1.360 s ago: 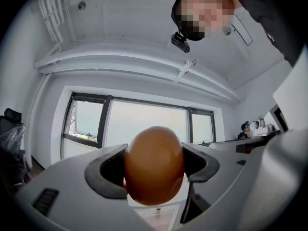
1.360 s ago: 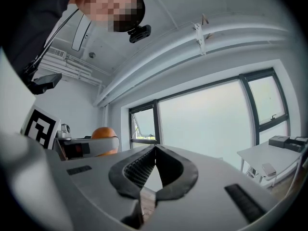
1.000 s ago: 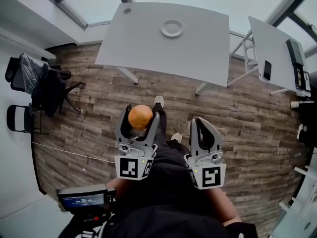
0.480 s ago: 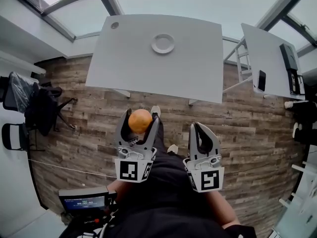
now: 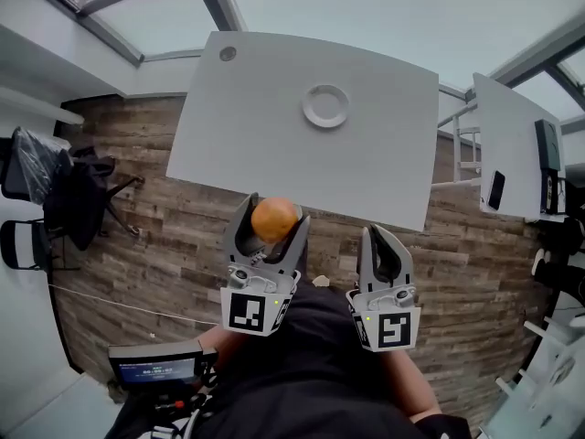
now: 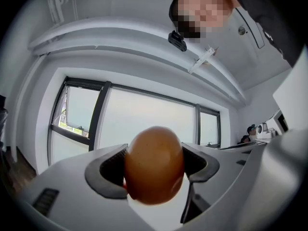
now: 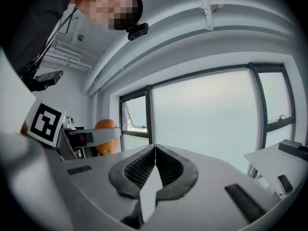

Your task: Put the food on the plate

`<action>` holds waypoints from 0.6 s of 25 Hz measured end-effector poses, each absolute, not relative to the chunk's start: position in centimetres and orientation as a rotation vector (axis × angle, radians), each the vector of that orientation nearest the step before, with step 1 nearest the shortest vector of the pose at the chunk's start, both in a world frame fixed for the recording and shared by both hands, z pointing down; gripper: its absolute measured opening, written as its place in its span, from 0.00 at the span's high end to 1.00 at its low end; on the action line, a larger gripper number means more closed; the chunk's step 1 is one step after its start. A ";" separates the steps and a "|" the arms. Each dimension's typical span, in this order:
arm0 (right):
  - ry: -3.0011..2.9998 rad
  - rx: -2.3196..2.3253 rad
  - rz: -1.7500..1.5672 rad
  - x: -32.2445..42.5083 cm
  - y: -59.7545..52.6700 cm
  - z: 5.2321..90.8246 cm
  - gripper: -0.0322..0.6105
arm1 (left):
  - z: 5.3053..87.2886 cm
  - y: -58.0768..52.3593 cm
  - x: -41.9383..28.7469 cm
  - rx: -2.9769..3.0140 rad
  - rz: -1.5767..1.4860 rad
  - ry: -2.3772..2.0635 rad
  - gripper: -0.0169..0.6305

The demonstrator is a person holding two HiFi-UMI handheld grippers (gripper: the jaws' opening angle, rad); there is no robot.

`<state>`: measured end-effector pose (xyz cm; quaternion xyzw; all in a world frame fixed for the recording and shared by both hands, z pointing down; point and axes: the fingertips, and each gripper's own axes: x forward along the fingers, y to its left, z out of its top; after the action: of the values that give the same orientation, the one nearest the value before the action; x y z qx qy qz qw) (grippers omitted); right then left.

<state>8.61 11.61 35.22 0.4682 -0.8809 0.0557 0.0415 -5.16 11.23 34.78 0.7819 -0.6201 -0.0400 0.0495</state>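
Nearer the table (image 5: pixel 384 144) now, left gripper (image 5: pixel 272 212) carries the orange (image 5: pixel 275 220).

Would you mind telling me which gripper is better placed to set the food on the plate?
Left. The left gripper is shut on the orange fruit, with the white plate on the table ahead of it. The right gripper has its jaws together on nothing, so it has no food to deliver.

We can read no word, number or brand here: a black-and-white square marker (image 5: pixel 248 311) sits on the left gripper (image 5: pixel 271 214), a second marker (image 5: pixel 393 329) on the right gripper (image 5: pixel 382 236), and the screen (image 5: pixel 157 371) shows print too small to read.
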 end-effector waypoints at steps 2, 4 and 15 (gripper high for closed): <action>-2.698 1.429 0.168 7.4 10.2 35.0 0.94 | 34.6 10.0 -6.1 2.381 -0.130 -1.885 0.46; -2.705 1.426 0.148 6.0 9.1 34.5 0.94 | 34.7 9.2 -7.1 2.371 -0.141 -1.874 0.46; -2.674 1.477 0.093 0.7 2.9 33.2 0.94 | 35.2 3.1 -12.7 2.371 -0.200 -1.816 0.46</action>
<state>0.70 2.91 33.19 0.4827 -0.8742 0.0304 0.0425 -12.69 3.12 35.19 0.7899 -0.6051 -0.0667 0.0740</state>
